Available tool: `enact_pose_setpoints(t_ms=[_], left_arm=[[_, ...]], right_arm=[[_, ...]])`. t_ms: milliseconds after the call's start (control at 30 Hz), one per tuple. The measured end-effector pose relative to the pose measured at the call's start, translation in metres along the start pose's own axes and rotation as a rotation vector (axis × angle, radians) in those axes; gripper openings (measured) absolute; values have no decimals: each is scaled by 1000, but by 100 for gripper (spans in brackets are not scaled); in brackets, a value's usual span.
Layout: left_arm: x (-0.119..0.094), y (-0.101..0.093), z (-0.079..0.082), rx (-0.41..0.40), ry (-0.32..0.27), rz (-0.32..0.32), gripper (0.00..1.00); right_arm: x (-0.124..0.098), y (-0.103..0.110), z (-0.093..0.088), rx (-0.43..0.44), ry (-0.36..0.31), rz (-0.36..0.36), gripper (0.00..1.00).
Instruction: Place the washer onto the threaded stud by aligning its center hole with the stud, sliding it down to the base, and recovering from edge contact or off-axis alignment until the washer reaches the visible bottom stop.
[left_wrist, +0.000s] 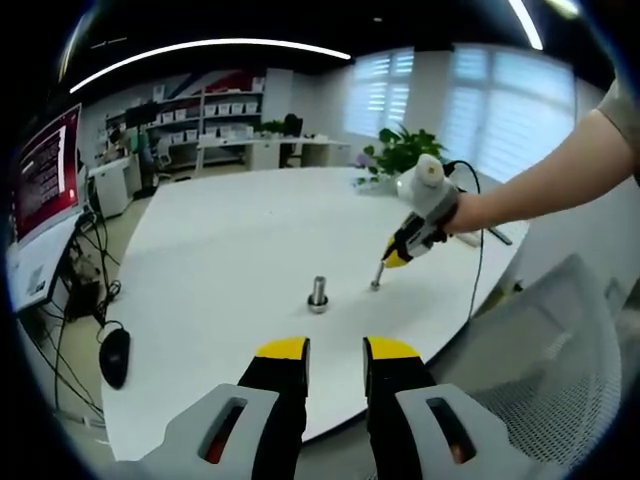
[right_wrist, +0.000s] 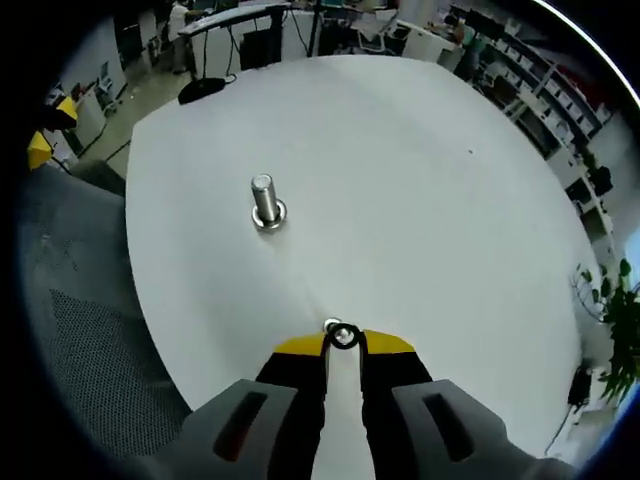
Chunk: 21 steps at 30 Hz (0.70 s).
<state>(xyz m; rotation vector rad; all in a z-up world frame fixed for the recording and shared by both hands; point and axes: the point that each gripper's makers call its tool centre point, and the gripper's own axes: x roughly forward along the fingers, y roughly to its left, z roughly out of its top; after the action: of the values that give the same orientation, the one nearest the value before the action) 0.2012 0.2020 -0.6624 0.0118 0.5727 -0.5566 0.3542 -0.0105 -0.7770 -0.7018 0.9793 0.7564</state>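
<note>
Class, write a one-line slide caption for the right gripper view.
Right tongs pinch the washer at the white table, short of the upright threaded stud.

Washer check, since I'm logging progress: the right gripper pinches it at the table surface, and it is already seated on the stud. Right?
Not quite. The right gripper does pinch the washer at the table, but it is not on the stud. The right gripper view shows the stud standing bare, apart from the washer.

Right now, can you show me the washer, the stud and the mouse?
washer (right_wrist: 343, 336), right gripper view, its ring at the jaw tips.
stud (right_wrist: 264, 200), right gripper view, its shaft.
mouse (left_wrist: 115, 356), left gripper view, its top.
</note>
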Motion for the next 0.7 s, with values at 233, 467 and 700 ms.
enact_pose_setpoints(t_ms=[233, 467, 700], left_arm=[[0, 0, 1, 5, -1, -1, 19], [1, 1, 0, -5, 2, 4, 19], [2, 1, -3, -6, 19, 3, 19]], right_arm=[[9, 0, -2, 5, 25, 5, 14], [23, 5, -6, 4, 57, 29, 14], [43, 8, -14, 28, 83, 50, 14]])
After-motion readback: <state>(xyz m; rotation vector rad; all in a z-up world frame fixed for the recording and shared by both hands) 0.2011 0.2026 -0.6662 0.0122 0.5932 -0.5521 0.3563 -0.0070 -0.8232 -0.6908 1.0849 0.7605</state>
